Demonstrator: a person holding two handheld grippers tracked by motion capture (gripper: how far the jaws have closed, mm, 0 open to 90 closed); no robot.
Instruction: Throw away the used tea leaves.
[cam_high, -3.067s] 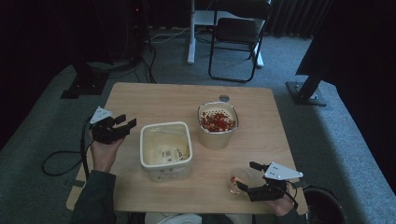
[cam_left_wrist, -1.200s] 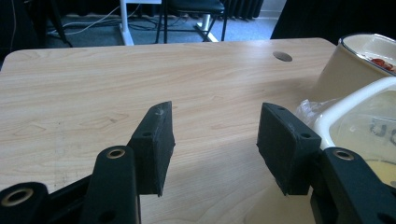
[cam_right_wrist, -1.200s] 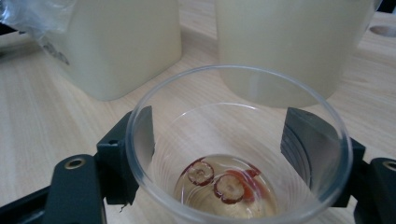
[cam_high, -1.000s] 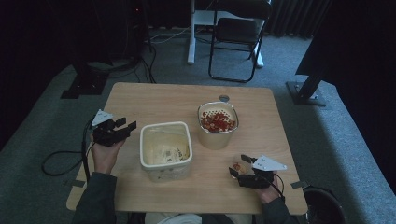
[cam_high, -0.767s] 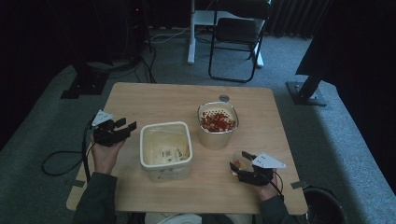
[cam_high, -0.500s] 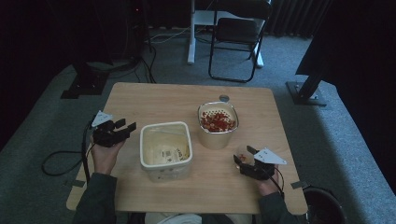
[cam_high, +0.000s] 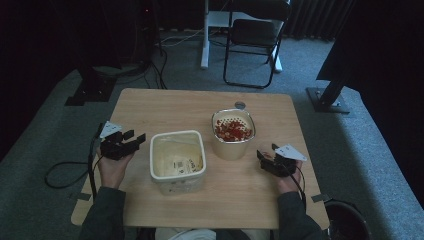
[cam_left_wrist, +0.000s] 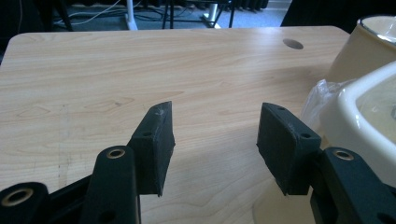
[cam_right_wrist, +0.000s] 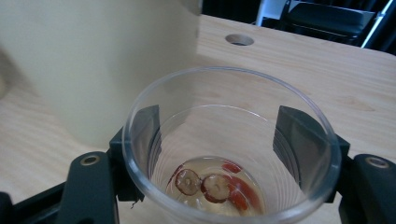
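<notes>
Both tools lie level: right tool (cam_right_wrist: 231, 144) clasps a clear cup (cam_right_wrist: 229, 154) (jaws just closing), left tool (cam_left_wrist: 215, 144) half-open, empty

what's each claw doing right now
left claw: open, nothing between its pads.
right claw: has just been closing, now grips the clear cup.

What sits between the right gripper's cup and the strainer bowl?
Nothing visible. The clear cup sits between the right gripper jaws, right beside the cream bowl; only bare table lies around it.
</notes>
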